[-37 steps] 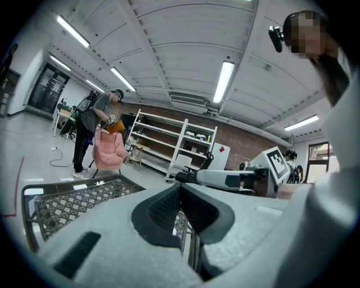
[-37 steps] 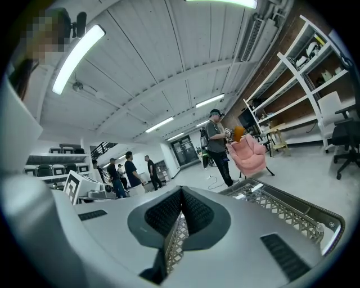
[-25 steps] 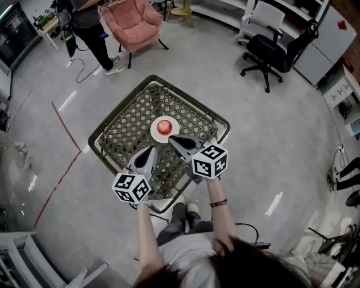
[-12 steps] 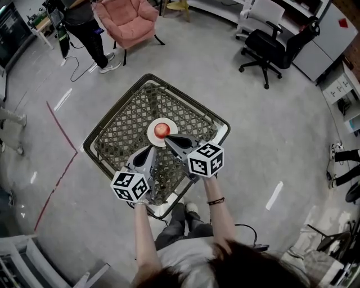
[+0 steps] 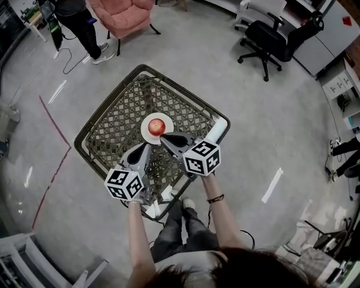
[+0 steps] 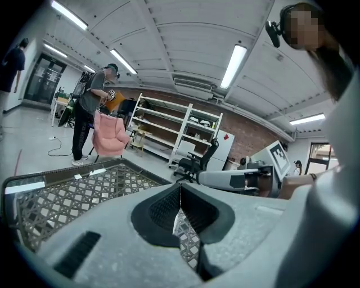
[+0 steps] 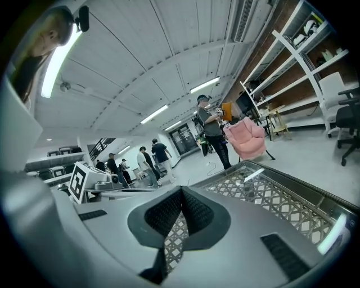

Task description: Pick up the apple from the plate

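apple (image 5: 157, 126) sits on a white plate (image 5: 146, 129) at about the centre of the table (image 5: 115, 121), which has a lattice top in a dark frame. apple not lifted, nothing gripping it.

right gripper (image 5: 163, 136): jaws closed, pads meeting tip to tip in the right gripper view. nothing between them, only lattice shows through the slot behind the tips. in the head view the tip lies at the plate's near rim, just beside the apple. can't tell if it touches the plate.

left gripper (image 5: 144, 146): jaws closed too, empty, same picture in the left gripper view. its tip is over bare lattice just beside the plate, on the side toward the table's near corner, a little further from the apple than the right one.

both grippers point in from the near corner, where the person stands, and angle toward each other at the plate.

a white strip (image 5: 217, 131) lies on the frame at the table's right corner.

off the table:
- pink armchair (image 5: 121, 14) beyond the far corner
- 1 person (image 5: 73, 19) standing left of the armchair
- black office chair (image 5: 275, 39) on the far right
- red line (image 5: 53, 146) on the floor past the left corner
- shelves (image 6: 180, 132) along the back wall in the left gripper view
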Demonstrator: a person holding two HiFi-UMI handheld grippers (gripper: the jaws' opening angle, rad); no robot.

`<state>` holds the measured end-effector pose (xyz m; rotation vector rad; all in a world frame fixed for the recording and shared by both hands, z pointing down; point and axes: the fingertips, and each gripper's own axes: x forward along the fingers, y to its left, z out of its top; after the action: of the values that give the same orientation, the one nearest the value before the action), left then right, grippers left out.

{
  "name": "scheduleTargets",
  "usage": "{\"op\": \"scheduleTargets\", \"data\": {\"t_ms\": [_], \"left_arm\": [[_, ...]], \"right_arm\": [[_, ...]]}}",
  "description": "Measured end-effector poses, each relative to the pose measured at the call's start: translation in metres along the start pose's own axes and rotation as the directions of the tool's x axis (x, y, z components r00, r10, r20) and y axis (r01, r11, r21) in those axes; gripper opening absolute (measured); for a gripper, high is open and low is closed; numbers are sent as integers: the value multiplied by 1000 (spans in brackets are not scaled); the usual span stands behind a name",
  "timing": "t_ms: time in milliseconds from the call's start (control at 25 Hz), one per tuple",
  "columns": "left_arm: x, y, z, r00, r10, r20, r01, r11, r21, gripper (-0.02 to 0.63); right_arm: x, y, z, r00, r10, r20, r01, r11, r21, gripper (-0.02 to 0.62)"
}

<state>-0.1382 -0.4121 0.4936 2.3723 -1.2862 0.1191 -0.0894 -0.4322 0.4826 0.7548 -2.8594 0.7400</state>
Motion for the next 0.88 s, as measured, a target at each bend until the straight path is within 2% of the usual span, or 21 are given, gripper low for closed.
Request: {"op": "scheduleTargets", "data": {"t_ms": [880], "left_arm": [[43,37,-49,995,-37,-89,40,999,25,12]], "right_arm": [[33,-53,-40,999,-14,-40,14,1000,-17,9]]}}
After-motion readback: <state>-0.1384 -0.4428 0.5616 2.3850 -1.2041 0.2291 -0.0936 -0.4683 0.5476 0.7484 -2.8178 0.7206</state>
